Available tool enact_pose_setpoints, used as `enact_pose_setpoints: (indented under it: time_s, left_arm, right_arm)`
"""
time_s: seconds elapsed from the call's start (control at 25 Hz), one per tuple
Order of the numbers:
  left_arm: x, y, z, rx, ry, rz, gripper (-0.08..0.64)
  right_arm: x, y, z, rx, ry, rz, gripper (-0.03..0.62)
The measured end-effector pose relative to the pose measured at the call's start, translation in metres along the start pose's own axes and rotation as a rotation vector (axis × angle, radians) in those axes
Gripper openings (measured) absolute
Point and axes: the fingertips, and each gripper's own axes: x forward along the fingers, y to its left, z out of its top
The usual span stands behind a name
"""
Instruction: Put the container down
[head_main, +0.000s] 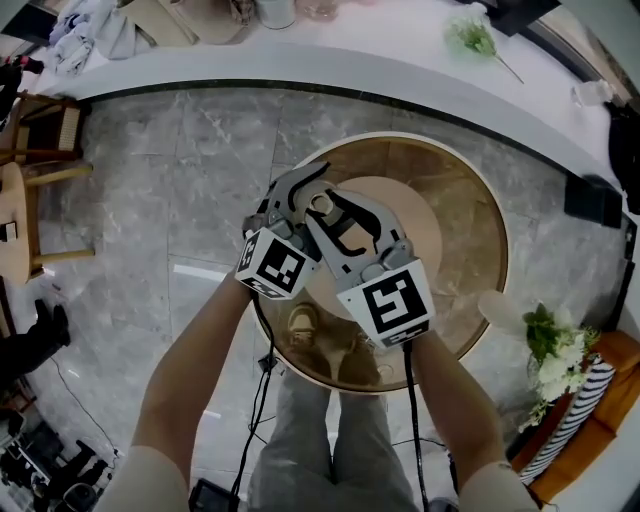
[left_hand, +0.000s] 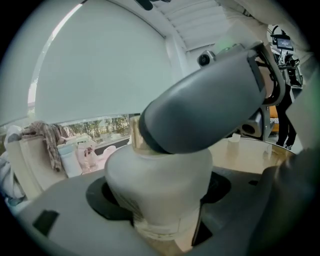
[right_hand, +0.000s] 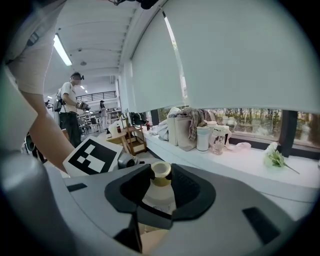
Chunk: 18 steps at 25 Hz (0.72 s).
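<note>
Round wooden table (head_main: 480, 215) below; bare top shows right of and beyond the grippers; marble floor (head_main: 200, 170) open to the left. Bouquet (head_main: 552, 345) just off the table's right edge; white counter (head_main: 380, 55) beyond, with a flower sprig (head_main: 474, 38). Container (head_main: 322, 203), frosted white with a gold neck, over table centre; left gripper (head_main: 298, 195) clamps its body, right gripper (head_main: 336, 216) clamps its neck. Base hidden by both grippers; contact with the table unclear.

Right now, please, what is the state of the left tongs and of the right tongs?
The left tongs: closed on the body of the frosted container.
The right tongs: closed on the same container's gold neck.
</note>
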Motion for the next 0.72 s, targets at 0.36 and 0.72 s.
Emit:
enact_pose_setpoints:
  time_s: [0.36, 0.72]
  left_arm:
    - [0.012, -0.009, -0.044, 0.011, 0.118, -0.017, 0.348]
    - [0.015, -0.016, -0.069, 0.021, 0.224, -0.022, 0.348]
  right_arm:
    - [0.017, -0.001, -0.034, -0.035, 0.037, -0.013, 0.126]
    - [0.020, 0.001, -0.053, -0.058, 0.044, -0.002, 0.126]
